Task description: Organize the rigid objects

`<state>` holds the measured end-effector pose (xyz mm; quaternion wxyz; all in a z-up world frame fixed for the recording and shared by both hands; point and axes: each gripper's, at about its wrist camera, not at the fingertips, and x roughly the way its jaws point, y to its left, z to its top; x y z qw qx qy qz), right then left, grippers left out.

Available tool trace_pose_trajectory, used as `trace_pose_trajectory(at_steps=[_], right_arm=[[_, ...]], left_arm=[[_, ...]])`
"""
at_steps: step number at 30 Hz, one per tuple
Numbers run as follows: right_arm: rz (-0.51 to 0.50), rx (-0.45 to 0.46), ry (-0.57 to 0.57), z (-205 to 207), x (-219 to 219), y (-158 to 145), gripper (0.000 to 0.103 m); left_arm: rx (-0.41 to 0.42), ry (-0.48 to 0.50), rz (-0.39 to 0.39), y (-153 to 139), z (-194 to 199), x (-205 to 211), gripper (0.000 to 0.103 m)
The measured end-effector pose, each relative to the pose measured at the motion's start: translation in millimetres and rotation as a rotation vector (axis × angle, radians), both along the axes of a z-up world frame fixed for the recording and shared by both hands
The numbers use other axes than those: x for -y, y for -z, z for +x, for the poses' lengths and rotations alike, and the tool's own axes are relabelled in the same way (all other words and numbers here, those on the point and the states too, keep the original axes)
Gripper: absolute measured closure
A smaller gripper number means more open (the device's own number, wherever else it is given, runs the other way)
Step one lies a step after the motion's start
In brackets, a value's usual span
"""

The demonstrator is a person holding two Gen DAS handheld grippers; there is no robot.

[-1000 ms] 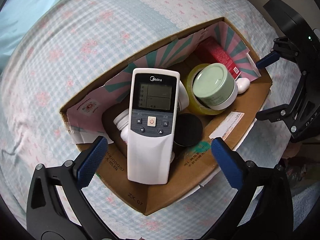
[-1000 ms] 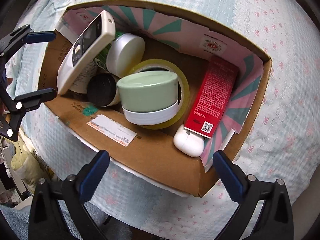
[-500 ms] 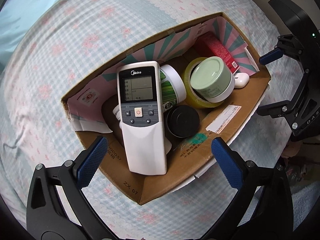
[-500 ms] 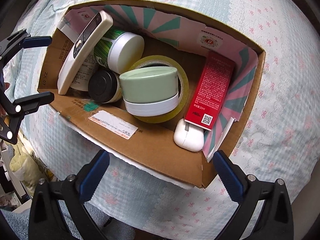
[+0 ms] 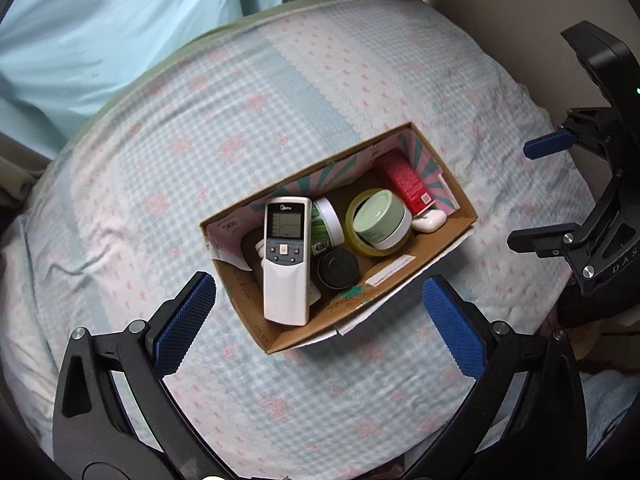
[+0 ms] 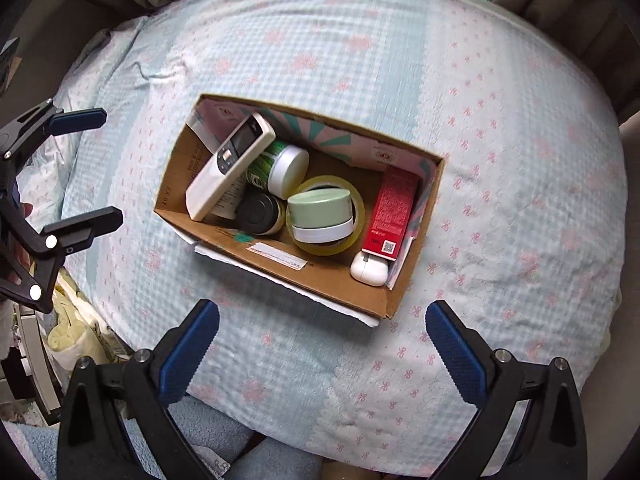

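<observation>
An open cardboard box (image 5: pixel 394 280) (image 6: pixel 280 258) sits on a checked bedspread. Inside lie a white remote control (image 5: pixel 285 264) (image 6: pixel 228 168), a green-labelled jar with a white lid (image 5: pixel 327 226) (image 6: pixel 280 168), a black-lidded jar (image 5: pixel 338 269) (image 6: pixel 258 210), a pale green jar (image 5: pixel 382 220) (image 6: pixel 320 216) resting on a tape roll (image 6: pixel 356 236), a red carton (image 5: pixel 406 180) (image 6: pixel 392 210) and a white earbud case (image 5: pixel 429 222) (image 6: pixel 370 270). My left gripper (image 5: pixel 318 322) (image 6: pixel 82 168) is open and empty, high above the box's near corner. My right gripper (image 6: pixel 320 348) (image 5: pixel 536 196) is open and empty, also above and short of the box.
The bedspread (image 5: pixel 200 160) (image 6: pixel 520 160) spreads all around the box. A light blue pillow (image 5: pixel 100 32) lies at the far left. Curtains (image 6: pixel 580 12) and a wall border the bed. Yellow cloth (image 6: pixel 76 336) lies off the bed's left edge.
Both grippers have pulled up and back from the box, which looks much smaller. The remote stays in the box, leaning over the other items. Both grippers stay open.
</observation>
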<state>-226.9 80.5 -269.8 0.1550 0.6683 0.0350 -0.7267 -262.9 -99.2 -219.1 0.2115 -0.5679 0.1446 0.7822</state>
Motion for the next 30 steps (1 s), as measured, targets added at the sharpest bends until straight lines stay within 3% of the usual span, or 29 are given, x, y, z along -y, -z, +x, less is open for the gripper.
trace_pose_trajectory(at_steps=[8, 14, 20, 30], right_arm=[[-0.029, -0.329, 0.172, 54, -42, -148, 0.0], [-0.063, -0.52, 0.307, 101, -79, -230, 0.0], [-0.013, -0.652, 0.353, 144, -94, -268, 0.0], [0.032, -0.748, 0.379, 175, -102, -273, 0.0]], left_arm=[[-0.212, -0.318, 0.152, -132, 72, -6, 0.0], [-0.375, -0.449, 0.209, -203, 125, -24, 0.0], [-0.471, -0.461, 0.251, -232, 171, -45, 0.0], [-0.557, -0.434, 0.23, -250, 197, -67, 0.0]])
